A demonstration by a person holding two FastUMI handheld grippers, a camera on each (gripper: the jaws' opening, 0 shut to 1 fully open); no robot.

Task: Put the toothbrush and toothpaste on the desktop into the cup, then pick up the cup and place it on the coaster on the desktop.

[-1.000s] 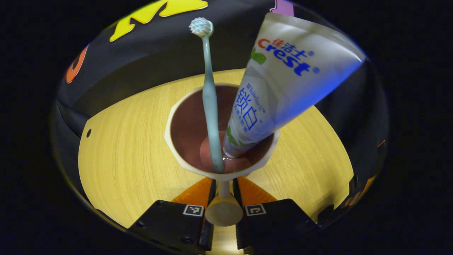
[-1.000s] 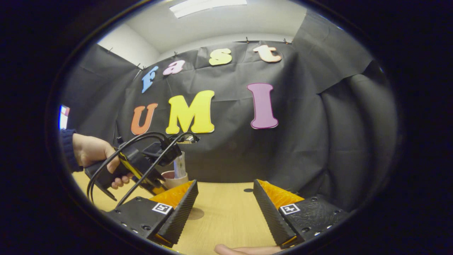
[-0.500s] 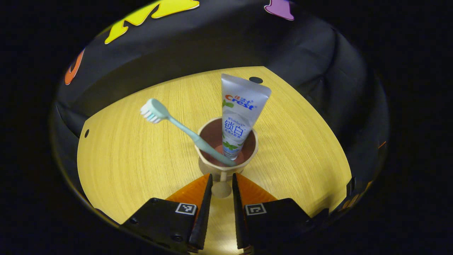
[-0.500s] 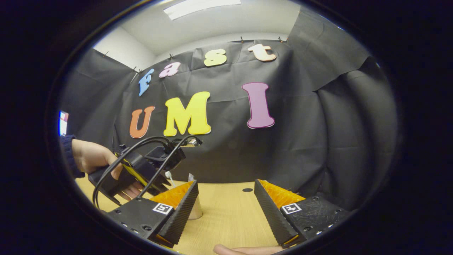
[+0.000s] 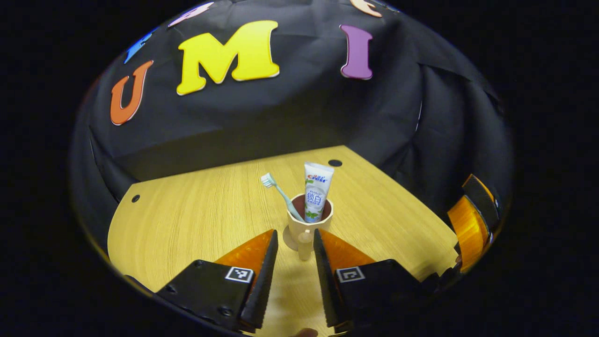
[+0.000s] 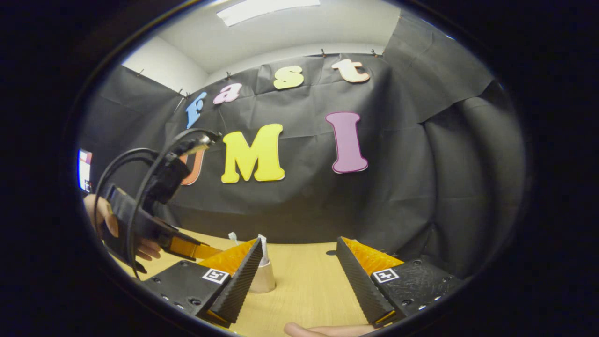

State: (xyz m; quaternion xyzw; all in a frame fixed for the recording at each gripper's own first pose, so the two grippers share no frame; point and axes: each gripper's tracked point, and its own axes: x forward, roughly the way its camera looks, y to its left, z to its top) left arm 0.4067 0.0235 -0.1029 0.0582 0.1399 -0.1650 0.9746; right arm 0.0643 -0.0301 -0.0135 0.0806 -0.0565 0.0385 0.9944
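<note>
In the left gripper view our left tool has its two fingers parted and grasping nothing; the handle of the beige cup with a dark reddish inside sits in the gap between the fingertips, and we cannot tell whether it touches them. The cup stands upright on a round coaster on the light wooden table. In it, the white toothpaste tube stands nearly vertical, flat crimped end up. The pale green toothbrush leans up and to the left, bristle head on top. In the right gripper view our right tool is released, its fingers wide apart above the table. The cup stands behind its left finger. Farther left, a hand holds the left tool.
</note>
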